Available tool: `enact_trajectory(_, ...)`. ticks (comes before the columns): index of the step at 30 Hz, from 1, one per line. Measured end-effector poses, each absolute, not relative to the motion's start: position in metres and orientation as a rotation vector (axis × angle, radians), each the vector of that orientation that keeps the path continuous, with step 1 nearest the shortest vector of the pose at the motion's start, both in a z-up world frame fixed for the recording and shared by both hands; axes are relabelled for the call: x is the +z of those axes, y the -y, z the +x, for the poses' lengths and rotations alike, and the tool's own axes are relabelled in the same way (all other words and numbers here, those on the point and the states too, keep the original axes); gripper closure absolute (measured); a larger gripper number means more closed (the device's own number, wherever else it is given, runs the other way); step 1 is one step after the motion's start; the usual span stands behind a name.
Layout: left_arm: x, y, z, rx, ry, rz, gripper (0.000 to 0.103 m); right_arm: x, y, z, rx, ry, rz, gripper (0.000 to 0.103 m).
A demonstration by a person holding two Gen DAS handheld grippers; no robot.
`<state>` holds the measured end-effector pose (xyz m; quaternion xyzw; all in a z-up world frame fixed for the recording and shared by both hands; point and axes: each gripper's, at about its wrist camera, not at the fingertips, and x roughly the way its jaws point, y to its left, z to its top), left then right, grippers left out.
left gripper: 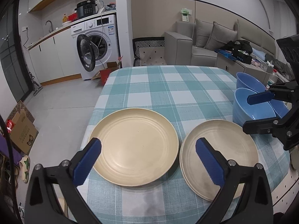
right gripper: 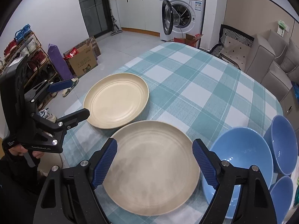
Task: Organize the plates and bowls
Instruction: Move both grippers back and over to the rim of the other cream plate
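We see the left gripper (left gripper: 148, 162) spread wide and empty at the frame's bottom above the cream plate (left gripper: 133, 146); the right gripper (right gripper: 155, 165) is likewise spread, gripping nothing, over the stacked plates (right gripper: 153, 168).

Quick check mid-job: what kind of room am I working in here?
Most likely a small home apartment, kitchen and living area in one room: a washing machine under a kitchen counter with a sink tap, a grey sofa, and a dining table with a checked tablecloth.
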<state>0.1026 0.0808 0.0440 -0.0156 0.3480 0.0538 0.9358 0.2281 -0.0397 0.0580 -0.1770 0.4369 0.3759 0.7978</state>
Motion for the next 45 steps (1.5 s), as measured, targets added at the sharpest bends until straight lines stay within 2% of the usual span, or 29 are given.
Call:
enact_trajectory(14, 0.045, -0.121, 0.097, 0.199, -0.668, -0.092, 0.001, 0.046, -0.002, 0.243, 0.820, -0.938, -0.352, 0.018)
enact_trajectory(45, -0.010, -0.170, 0.115, 0.299, -0.781, -0.171, 0.001, 0.013, -0.063, 0.284, 0.788, -1.008, -0.344, 0.018)
